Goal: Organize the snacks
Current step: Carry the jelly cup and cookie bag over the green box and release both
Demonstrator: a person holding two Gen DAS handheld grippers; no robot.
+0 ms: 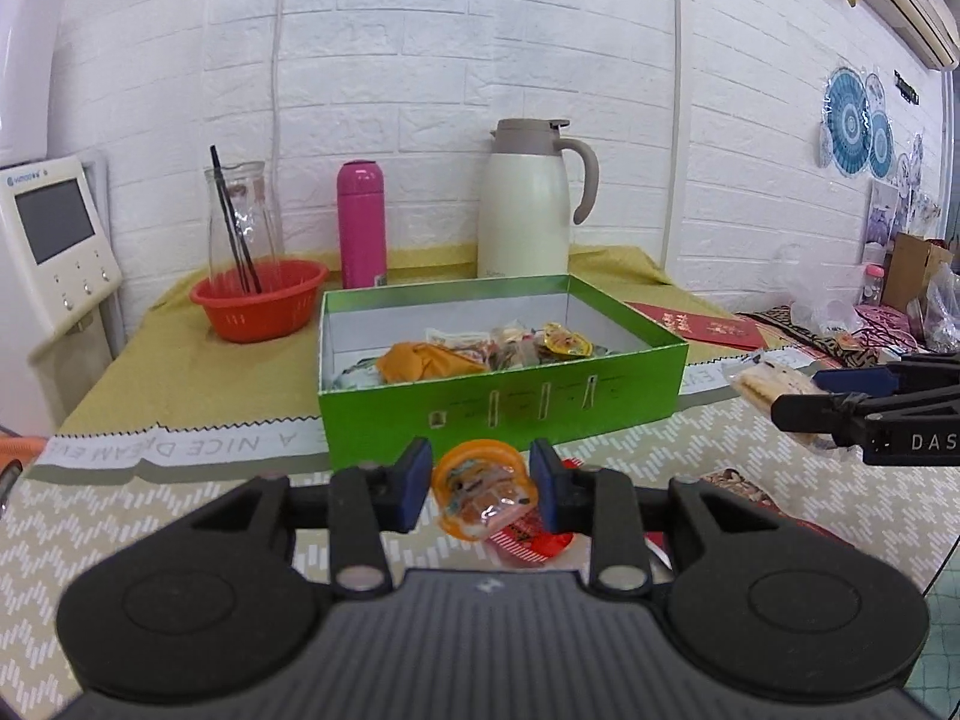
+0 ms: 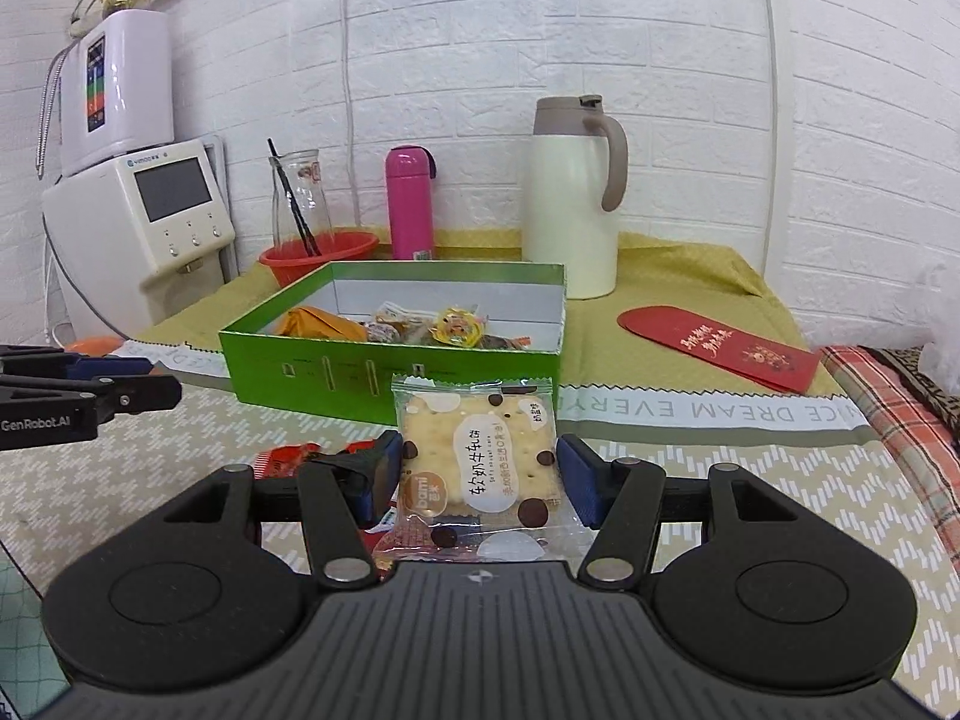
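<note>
**A:** What are the two grippers carrying?

**B:** The left gripper (image 1: 481,491) has its jaws pinching a small orange jelly cup (image 1: 480,495), raised above the bench (image 1: 180,516). The right gripper (image 2: 479,480) has its jaws clamped on the sides of a clear cracker packet (image 2: 477,462) printed with brown dots, which stands upright between the blue pads (image 2: 577,480).

**A:** And where do the snacks go?

**B:** An open green box (image 1: 504,402) sits straight ahead of both grippers on the patterned cloth. It already holds an orange wrapper (image 1: 429,363), another jelly cup (image 1: 564,341) and a heap of small wrapped sweets (image 1: 510,351).

**A:** Anything left loose on the bench?

**B:** A red wrapped snack (image 1: 528,540) lies just below the left jaws, in front of the box.

**A:** What crowds the area behind the box?

**B:** Behind it stand a red basket (image 1: 258,300) with a glass carafe (image 1: 243,216) and black straws in it, a pink flask (image 1: 362,225) and a cream thermal jug (image 1: 528,204), all against the white brick wall. A red envelope (image 2: 720,348) lies to the right of the box, apart from it.

**A:** Anything between the grippers and the box?

**B:** The near wall of the box faces them; the stretch of cloth in front of it holds only the red snack. A white dispenser (image 2: 156,222) stands off the left edge of the bench.
</note>
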